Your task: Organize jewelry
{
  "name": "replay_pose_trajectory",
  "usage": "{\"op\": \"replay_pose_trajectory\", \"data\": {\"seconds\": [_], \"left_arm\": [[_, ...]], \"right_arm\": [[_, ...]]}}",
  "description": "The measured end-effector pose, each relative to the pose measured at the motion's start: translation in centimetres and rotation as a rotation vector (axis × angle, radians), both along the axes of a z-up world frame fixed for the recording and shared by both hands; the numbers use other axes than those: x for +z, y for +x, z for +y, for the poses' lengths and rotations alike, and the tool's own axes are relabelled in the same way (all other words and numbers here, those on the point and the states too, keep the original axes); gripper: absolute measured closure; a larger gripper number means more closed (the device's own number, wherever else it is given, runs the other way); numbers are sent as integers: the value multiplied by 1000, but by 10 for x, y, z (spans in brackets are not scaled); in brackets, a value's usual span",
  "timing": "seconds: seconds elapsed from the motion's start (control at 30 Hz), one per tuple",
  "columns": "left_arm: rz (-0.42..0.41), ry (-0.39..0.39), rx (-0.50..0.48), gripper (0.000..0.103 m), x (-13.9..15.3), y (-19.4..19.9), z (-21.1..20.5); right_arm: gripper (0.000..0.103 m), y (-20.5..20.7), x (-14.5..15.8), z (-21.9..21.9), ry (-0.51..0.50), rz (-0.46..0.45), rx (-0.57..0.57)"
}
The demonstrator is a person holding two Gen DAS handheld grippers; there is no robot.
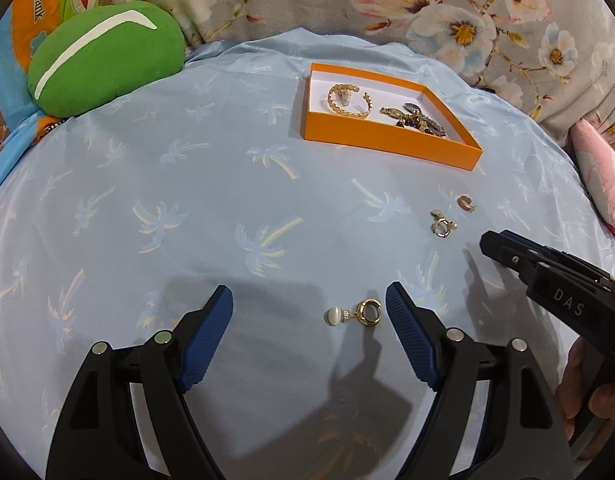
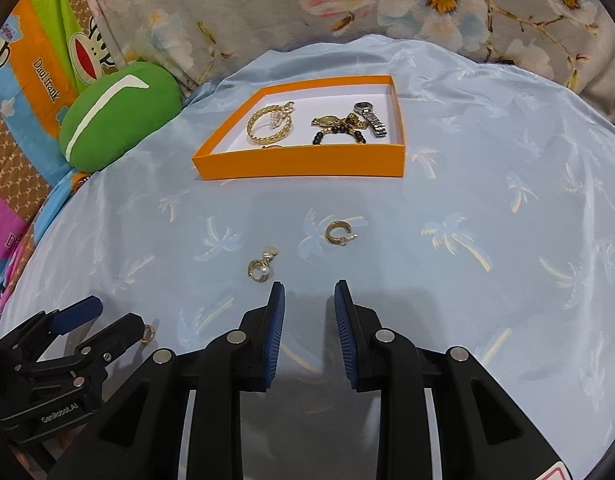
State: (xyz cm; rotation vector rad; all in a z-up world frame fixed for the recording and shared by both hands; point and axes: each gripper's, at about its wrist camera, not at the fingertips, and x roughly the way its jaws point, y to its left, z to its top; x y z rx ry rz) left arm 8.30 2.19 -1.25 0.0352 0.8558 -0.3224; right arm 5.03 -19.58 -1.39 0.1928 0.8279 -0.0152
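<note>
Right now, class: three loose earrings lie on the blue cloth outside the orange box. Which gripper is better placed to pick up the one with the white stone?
Left. The white-stone earring lies between the open left gripper fingers; the right gripper points elsewhere.

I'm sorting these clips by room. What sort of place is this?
Probably a bedroom, with the work done on a bed: a soft blue palm-print sheet, a floral blanket bunched behind it, and a green cushion beside cartoon-print bedding.
</note>
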Motion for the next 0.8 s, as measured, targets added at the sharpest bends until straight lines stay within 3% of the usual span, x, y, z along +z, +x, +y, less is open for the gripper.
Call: {"op": "replay_pose_trajectory", "data": {"seconds": [0.1,0.23,0.53,0.7,0.8], "left_arm": [[2,15,-15,27,-1,-1,-4],[5,33,-31,27,-2,-1,-8],[4,70,-50,27,-3,-2,-15],[-1,58,-54,40,-2,-3,-14],[-1,43,-60,43,-2,-3,-13]], "right_arm": [[77,-13,-1,-12,18,3,-43],[66,-22,-1,-18,10,1,-71],[66,-10,5,-1,22,-27,7],[67,17,3,20,-7,-6,78],[68,30,-1,23,19,22,99]]}}
